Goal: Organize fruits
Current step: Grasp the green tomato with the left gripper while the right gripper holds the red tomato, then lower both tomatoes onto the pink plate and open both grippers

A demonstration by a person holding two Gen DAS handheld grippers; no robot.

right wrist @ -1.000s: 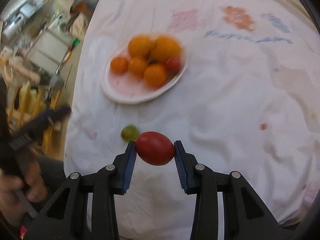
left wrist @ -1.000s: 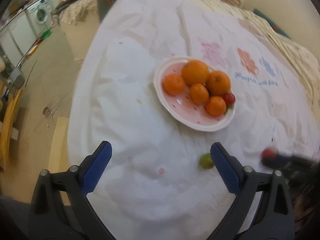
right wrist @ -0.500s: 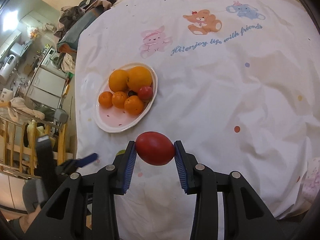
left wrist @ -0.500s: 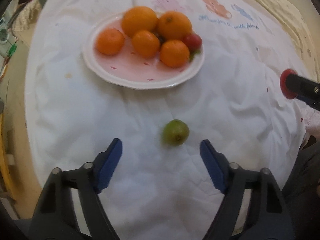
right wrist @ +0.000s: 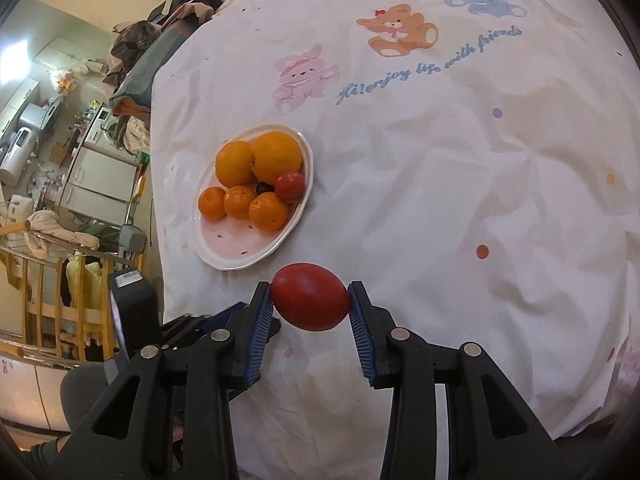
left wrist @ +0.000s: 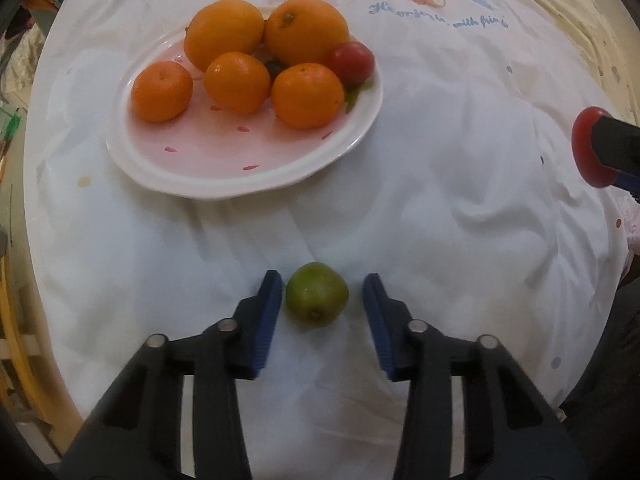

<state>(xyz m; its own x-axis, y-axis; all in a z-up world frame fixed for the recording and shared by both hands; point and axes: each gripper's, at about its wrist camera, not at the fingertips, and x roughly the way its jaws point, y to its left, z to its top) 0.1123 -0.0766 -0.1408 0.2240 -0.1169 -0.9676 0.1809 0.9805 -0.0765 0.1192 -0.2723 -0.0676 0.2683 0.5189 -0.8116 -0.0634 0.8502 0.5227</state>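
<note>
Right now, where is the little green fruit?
In the left wrist view the green fruit lies on the white cloth between the left gripper pads, below the plate.

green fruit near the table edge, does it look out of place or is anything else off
Yes. The green fruit lies alone on the white cloth, apart from the plate with the other fruit. The left gripper straddles it, jaws just closing, not yet pressing. Nothing spilled or damaged.

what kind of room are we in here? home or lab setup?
Most likely a lived-in home, not a lab. The fruit plate sits on a cartoon-print cloth, perhaps a bedspread; clothes lie piled behind it, and a washing machine and cabinets stand beyond.
</note>
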